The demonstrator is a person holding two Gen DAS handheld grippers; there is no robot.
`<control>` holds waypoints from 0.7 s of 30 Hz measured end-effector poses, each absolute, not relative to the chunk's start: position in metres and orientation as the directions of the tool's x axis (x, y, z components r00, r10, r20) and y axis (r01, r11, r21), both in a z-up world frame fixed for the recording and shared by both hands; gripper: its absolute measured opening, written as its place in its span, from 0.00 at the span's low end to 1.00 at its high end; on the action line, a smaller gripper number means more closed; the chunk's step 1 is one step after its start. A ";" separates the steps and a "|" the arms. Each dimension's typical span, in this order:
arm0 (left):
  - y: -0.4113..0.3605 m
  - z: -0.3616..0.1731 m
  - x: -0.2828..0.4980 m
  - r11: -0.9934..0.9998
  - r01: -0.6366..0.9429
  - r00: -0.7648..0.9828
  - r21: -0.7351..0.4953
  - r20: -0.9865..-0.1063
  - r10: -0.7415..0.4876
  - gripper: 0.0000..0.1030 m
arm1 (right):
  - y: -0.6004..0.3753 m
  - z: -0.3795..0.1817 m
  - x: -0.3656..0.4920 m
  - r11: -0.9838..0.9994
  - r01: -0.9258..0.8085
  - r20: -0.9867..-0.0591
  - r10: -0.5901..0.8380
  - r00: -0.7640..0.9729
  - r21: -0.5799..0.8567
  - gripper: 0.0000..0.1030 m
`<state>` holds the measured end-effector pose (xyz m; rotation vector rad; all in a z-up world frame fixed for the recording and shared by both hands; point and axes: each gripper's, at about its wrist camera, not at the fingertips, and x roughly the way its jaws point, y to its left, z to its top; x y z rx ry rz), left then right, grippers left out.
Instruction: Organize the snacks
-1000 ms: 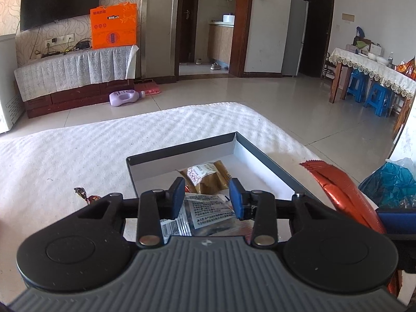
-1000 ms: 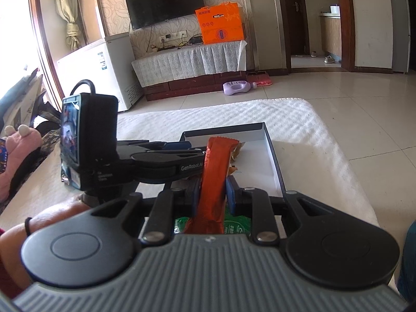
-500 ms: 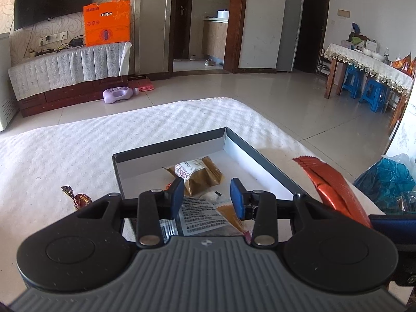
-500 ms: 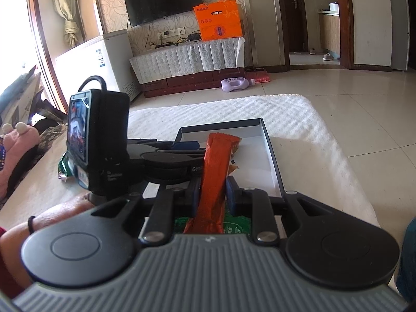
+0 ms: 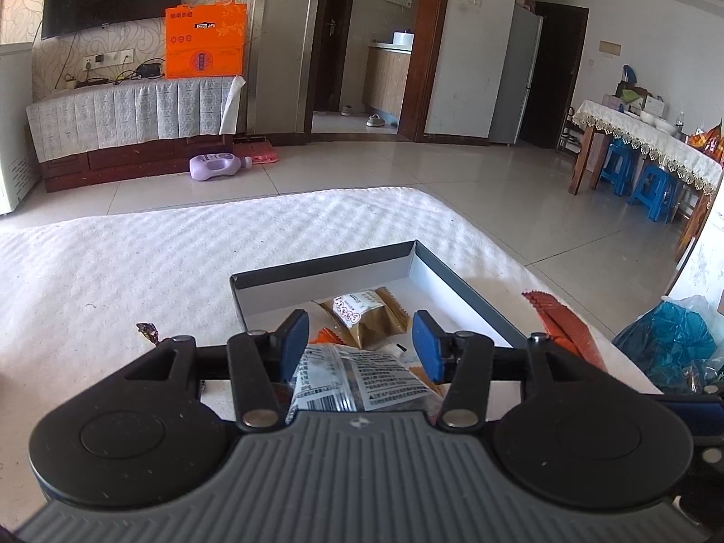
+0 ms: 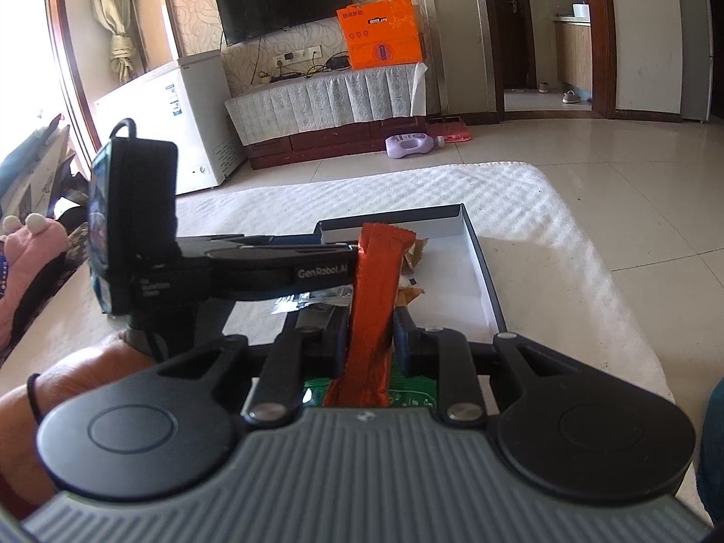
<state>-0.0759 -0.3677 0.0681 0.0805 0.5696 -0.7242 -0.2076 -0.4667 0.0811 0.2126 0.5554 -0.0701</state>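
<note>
Angling downward over the shallow grey box [image 5: 457, 278], both grippers. Left gripper [image 5: 357, 339]: jaws just been widening, standing apart, the clear printed snack packet [image 5: 357, 378] lying loose between them inside the box, pads not pressing it. Right gripper [image 6: 371, 339]: clamping the long orange snack bar [image 6: 373, 298], its long axis pointing up and away from the camera over the box. Showing only in the right wrist view: a wrist with a black band [image 6: 34, 396], a green packet [image 6: 407, 396] under the bar. Showing only in the left wrist view: a brown wrapped snack [image 5: 366, 321] in the box, a small dark candy [image 5: 149, 331] on the white cloth [image 5: 135, 262].
</note>
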 end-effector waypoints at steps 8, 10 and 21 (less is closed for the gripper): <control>-0.362 0.067 -0.078 0.760 0.641 0.609 -0.110 -0.530 -0.590 0.56 | -0.463 0.076 -0.196 0.975 0.135 -0.541 -0.017 0.841 0.179 0.24; -0.362 0.063 -0.078 0.755 0.646 0.596 -0.114 -0.543 -0.592 0.57 | -0.462 0.075 -0.194 0.975 0.139 -0.542 -0.024 0.840 0.173 0.24; -0.358 0.066 -0.086 0.762 0.643 0.616 -0.084 -0.534 -0.579 0.66 | -0.458 0.064 -0.175 0.979 0.167 -0.573 -0.069 0.816 0.121 0.23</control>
